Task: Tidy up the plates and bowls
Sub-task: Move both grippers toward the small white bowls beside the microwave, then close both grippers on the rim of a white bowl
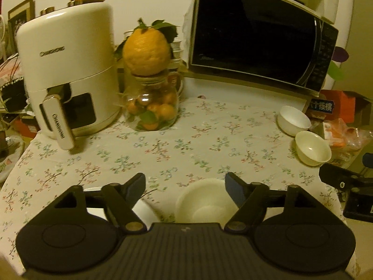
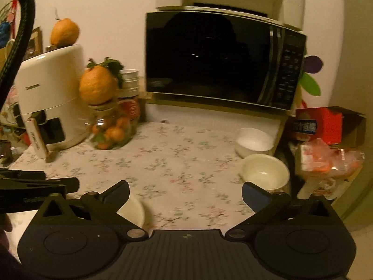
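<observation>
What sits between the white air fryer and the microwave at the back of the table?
A glass jar of small oranges, topped by a big yellow citrus fruit, stands between the air fryer and the microwave. The left wrist view shows it best.

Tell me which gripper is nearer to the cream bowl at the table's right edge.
Right. The right gripper hangs open just short of the cream bowl, whose rim sits by its right finger. The left gripper is farther left, open over another white bowl.
</observation>
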`<state>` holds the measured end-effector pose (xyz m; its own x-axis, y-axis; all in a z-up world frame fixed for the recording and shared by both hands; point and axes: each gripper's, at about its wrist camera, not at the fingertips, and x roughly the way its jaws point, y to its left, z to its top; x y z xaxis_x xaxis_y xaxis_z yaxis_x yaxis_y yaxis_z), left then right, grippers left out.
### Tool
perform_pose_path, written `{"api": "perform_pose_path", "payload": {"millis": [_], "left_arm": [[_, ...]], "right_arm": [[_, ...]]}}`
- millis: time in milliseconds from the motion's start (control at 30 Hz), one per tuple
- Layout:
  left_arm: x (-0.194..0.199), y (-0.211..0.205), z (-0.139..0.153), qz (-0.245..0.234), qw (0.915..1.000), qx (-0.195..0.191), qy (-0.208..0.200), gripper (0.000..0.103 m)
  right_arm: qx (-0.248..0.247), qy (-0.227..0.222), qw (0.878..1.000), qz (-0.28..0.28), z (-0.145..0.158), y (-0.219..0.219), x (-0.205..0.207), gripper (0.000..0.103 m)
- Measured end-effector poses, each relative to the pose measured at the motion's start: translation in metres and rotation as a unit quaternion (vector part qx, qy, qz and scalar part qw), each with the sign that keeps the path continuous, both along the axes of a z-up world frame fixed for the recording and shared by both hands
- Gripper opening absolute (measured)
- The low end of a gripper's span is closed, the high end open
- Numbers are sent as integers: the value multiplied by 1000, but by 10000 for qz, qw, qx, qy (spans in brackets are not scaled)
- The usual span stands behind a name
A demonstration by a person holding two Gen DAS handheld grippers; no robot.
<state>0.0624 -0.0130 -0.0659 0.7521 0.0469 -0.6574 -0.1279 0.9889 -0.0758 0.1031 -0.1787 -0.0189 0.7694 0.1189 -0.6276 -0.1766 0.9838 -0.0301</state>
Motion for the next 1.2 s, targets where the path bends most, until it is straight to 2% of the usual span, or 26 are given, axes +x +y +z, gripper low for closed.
{"api": "perform_pose_path", "payload": {"millis": [167, 367, 533, 600, 667, 767, 867, 967, 1033, 1133, 1200], "left_arm": [[15, -12, 4, -27, 9999, 66, 93, 87], [32, -29, 9, -148, 9998, -69, 103, 100], [48, -56, 15, -347, 9991, 241, -56, 103], [57, -66, 15, -394, 9989, 218, -117, 102], [68, -73, 13, -317, 9994, 50, -109, 100], [91, -83, 6, -139, 9994, -314, 21, 99], [119, -103, -3, -204, 9989, -391, 155, 99], [150, -117, -11, -304, 9978, -535, 242, 99], [169, -122, -14, -206, 9973, -669, 229, 99], [198, -131, -23, -242, 9955, -874, 288, 96], [214, -139, -30, -246, 9950, -898, 361, 94]], "right_arm": [[-459, 88, 9989, -50, -3, -3, 10, 101], [-642, 99, 9978, -129, -1, -17, 18, 101], [-553, -79, 9982, -220, 6, -39, 29, 101], [-548, -157, 9982, -207, 6, -50, 36, 101], [-550, -26, 9981, -272, 3, -61, 48, 101], [-267, 230, 9985, -416, -1, -84, 70, 101], [121, 455, 9968, -643, -8, -111, 96, 101], [429, 656, 9915, -1041, -21, -141, 127, 101], [736, 767, 9858, -1299, -27, -161, 146, 101], [1189, 738, 9795, -1451, -33, -181, 167, 101], [1272, 783, 9769, -1531, -41, -190, 184, 101]]}}
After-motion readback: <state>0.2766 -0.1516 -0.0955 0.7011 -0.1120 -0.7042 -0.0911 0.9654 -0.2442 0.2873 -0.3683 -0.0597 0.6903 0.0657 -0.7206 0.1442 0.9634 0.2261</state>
